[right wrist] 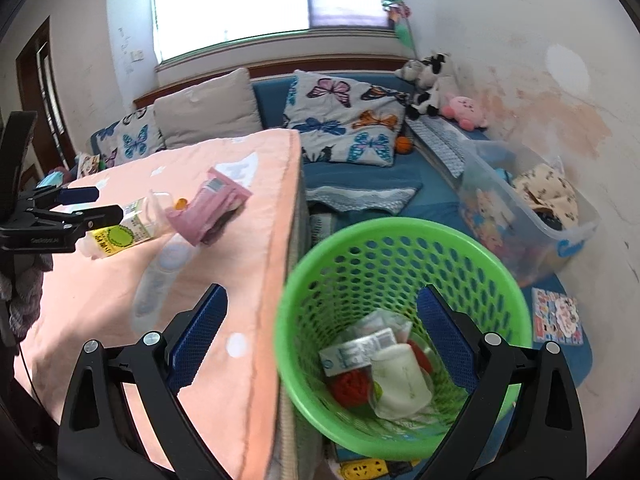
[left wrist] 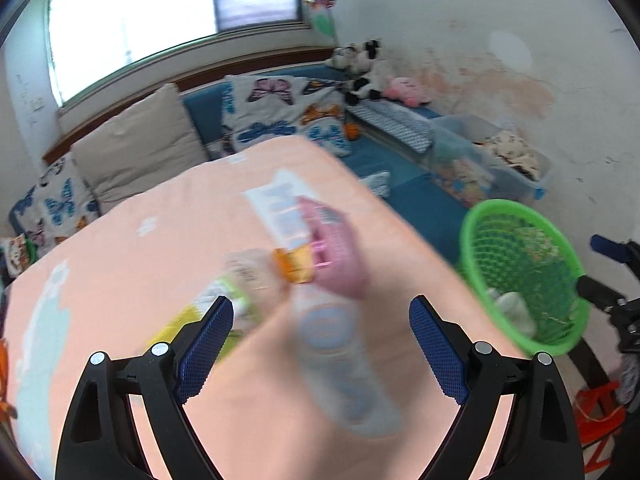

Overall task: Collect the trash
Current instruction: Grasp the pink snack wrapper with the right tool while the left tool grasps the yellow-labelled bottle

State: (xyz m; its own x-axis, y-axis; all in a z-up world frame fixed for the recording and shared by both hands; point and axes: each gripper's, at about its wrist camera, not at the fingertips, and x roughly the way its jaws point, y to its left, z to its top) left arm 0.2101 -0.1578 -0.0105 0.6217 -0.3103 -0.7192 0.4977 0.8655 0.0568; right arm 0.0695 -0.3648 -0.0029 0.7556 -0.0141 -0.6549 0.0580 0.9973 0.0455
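- The right claw is held wide open with nothing between its blue pads; it hangs above the rim of the green mesh basket, which is seen to hold a white cup, a printed carton and red scraps already.
- The left claw is likewise spread wide and empty, poised over the trash left on the surface.
- Directly ahead of the left claw a clear flattened plastic bottle is seen, blurred; beyond it lie a pink wrapper, a small orange piece and a yellow-green labelled carton, all clustered and partly overlapping.
- The surface is covered by a peach cloth; the basket stands just beside its edge, lower down, on the floor side.
- The step in hand is judged to be a release into the basket completed on the right and a fresh pick being lined up on the left.
- The next move calls for the left claw to be lowered around one item, probably the bottle, and closed before it is carried to the basket.
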